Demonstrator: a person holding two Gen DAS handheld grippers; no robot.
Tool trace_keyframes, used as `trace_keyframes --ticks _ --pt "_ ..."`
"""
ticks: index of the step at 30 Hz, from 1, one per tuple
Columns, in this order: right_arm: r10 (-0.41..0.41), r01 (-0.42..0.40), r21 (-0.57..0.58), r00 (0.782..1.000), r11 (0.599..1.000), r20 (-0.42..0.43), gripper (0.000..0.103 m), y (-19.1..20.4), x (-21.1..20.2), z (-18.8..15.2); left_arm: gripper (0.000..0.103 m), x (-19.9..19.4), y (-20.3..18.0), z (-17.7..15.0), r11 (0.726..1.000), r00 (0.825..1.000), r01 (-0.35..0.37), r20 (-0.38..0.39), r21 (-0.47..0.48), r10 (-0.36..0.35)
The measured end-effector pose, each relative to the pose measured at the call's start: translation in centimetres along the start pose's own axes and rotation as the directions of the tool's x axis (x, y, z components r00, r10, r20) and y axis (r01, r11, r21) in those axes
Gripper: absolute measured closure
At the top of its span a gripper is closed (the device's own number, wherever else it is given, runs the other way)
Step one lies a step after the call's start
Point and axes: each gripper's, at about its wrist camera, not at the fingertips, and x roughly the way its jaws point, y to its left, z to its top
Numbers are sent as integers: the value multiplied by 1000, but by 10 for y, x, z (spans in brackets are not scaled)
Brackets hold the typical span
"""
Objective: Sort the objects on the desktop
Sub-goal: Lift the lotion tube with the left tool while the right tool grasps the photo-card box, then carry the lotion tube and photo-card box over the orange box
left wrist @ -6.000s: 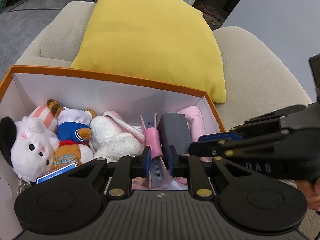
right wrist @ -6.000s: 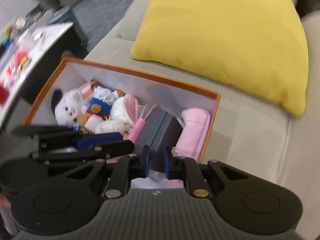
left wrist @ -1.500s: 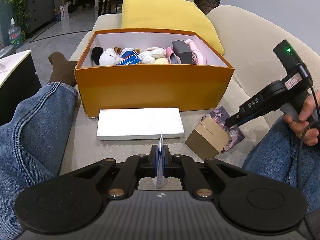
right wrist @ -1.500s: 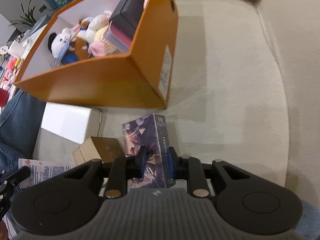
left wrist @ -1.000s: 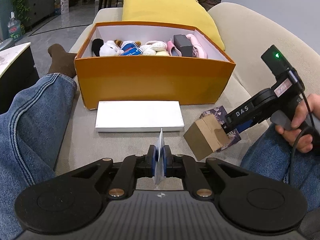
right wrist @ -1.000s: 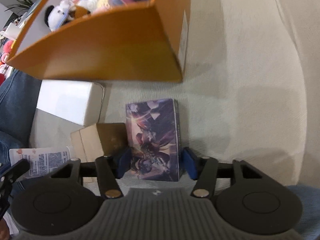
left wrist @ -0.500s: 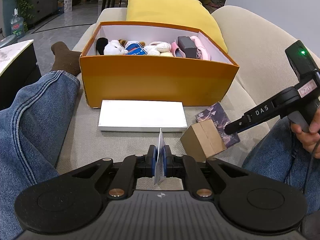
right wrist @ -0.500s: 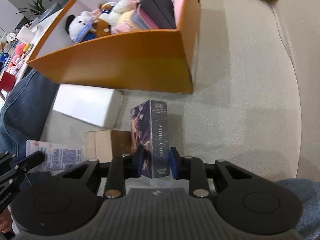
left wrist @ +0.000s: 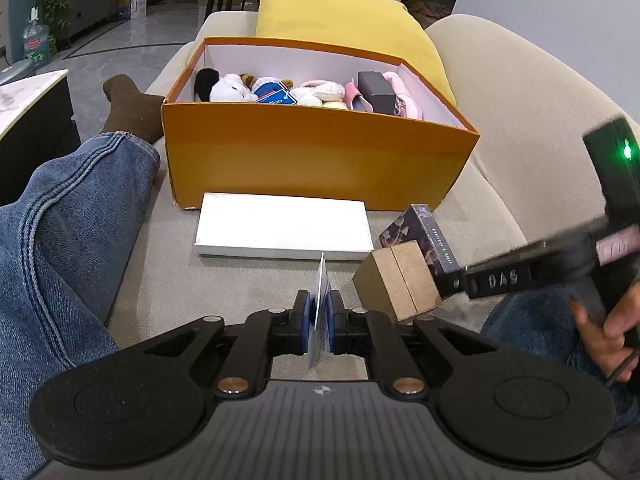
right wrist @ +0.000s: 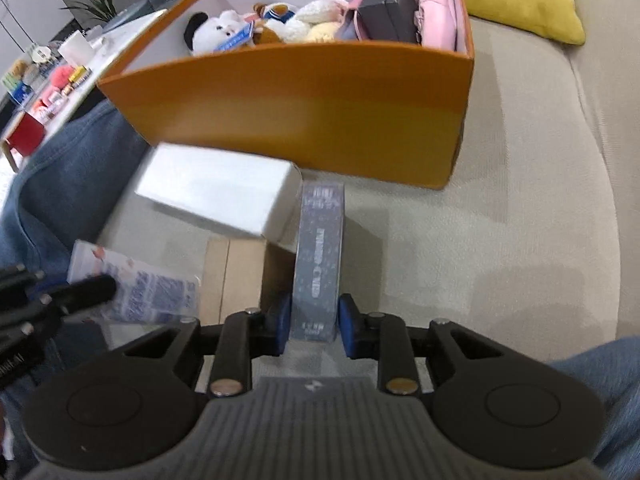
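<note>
My left gripper point(left wrist: 318, 312) is shut on a thin white and blue card point(left wrist: 321, 280), held edge-up over the sofa seat. My right gripper point(right wrist: 314, 322) is shut on the dark photo card box point(right wrist: 320, 248), which stands on its narrow edge just off the cushion. In the left wrist view the same photo card box point(left wrist: 424, 236) shows behind a small brown cardboard box point(left wrist: 396, 280). A flat white box point(left wrist: 282, 226) lies in front of the orange box point(left wrist: 320, 160), which holds plush toys, a dark case and pink items.
A yellow cushion point(left wrist: 344, 28) leans behind the orange box. A person's jeans leg point(left wrist: 60, 220) lies to the left and a knee point(right wrist: 600, 368) to the right. A side table point(right wrist: 48, 88) with small items stands at far left. Bare sofa seat point(right wrist: 500, 220) spreads right.
The right gripper closed on the photo card box, which lay flat, then turned it onto its edge and raised it toward the orange box. The left gripper kept still with its card.
</note>
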Motion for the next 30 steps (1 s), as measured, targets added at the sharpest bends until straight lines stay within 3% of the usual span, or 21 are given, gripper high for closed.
trace_keyframes --ticks 7,16,25,30 --pt "1 -7 64 995 998 95 78 -10 -12 -15 95 -2 3 1 1000 1000 -9 21 -15 10" --pt "-8 -13 96 976 995 218 79 -28 -56 1 96 -17 -2 20 999 997 25 67 -19 -24" --pt "87 -131 127 949 983 302 79 -37 -111 25 96 -52 -19 80 992 978 126 163 32 -129" --pt "124 -167 114 942 979 313 79 -41 -147 67 96 -56 -36 122 990 959 101 256 99 -124"
